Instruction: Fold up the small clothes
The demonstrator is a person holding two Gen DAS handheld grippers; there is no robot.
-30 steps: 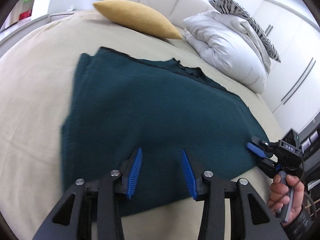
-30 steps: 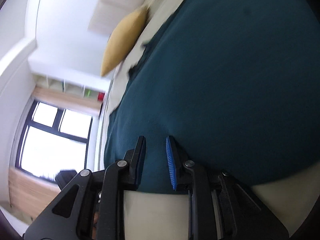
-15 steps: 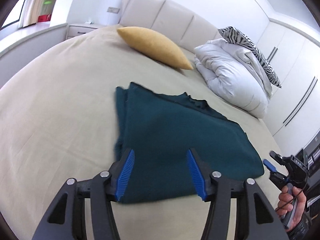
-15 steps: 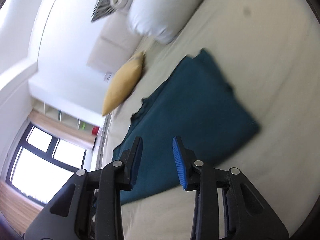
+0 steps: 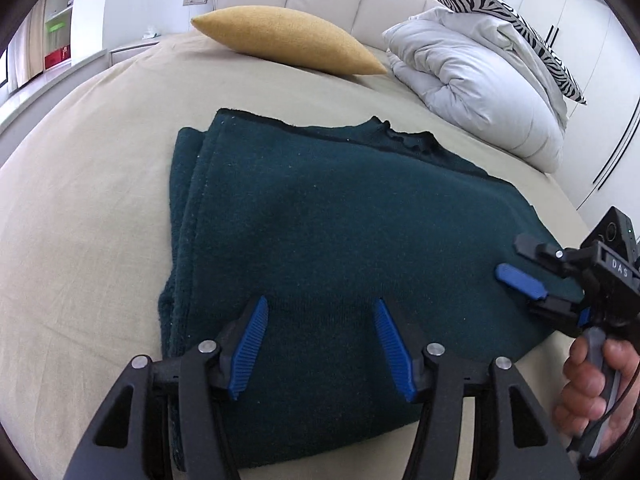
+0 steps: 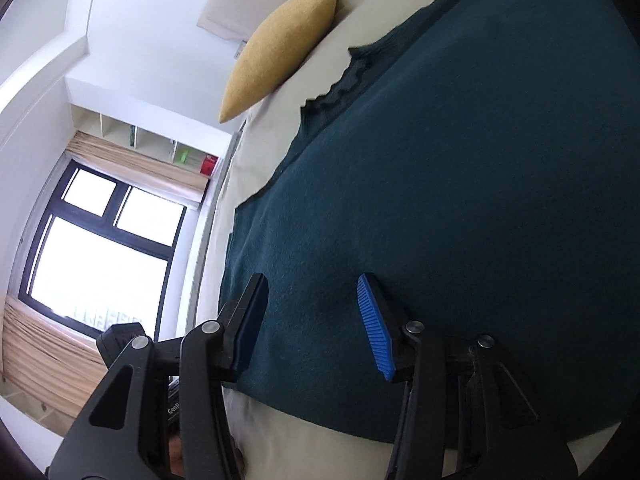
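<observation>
A dark teal knit garment [image 5: 340, 232] lies folded flat on the beige bed [image 5: 80, 208], with its doubled edge at the left. It fills most of the right wrist view [image 6: 460, 180]. My left gripper [image 5: 320, 328] is open and empty, low over the garment's near edge. My right gripper [image 6: 312, 304] is open and empty over the garment's near right corner. It also shows at the right edge of the left wrist view [image 5: 524, 292], held by a hand.
A mustard pillow [image 5: 288, 40] and a white duvet [image 5: 480, 76] with a zebra-print cushion [image 5: 508, 16] lie at the headboard end. White wardrobe doors [image 5: 600, 80] stand on the right. A window [image 6: 100, 248] and shelves are on the left.
Both grippers have come back down close to the garment after pulling away half a second ago. The right gripper's jaws have opened wider. The garment has not moved.
</observation>
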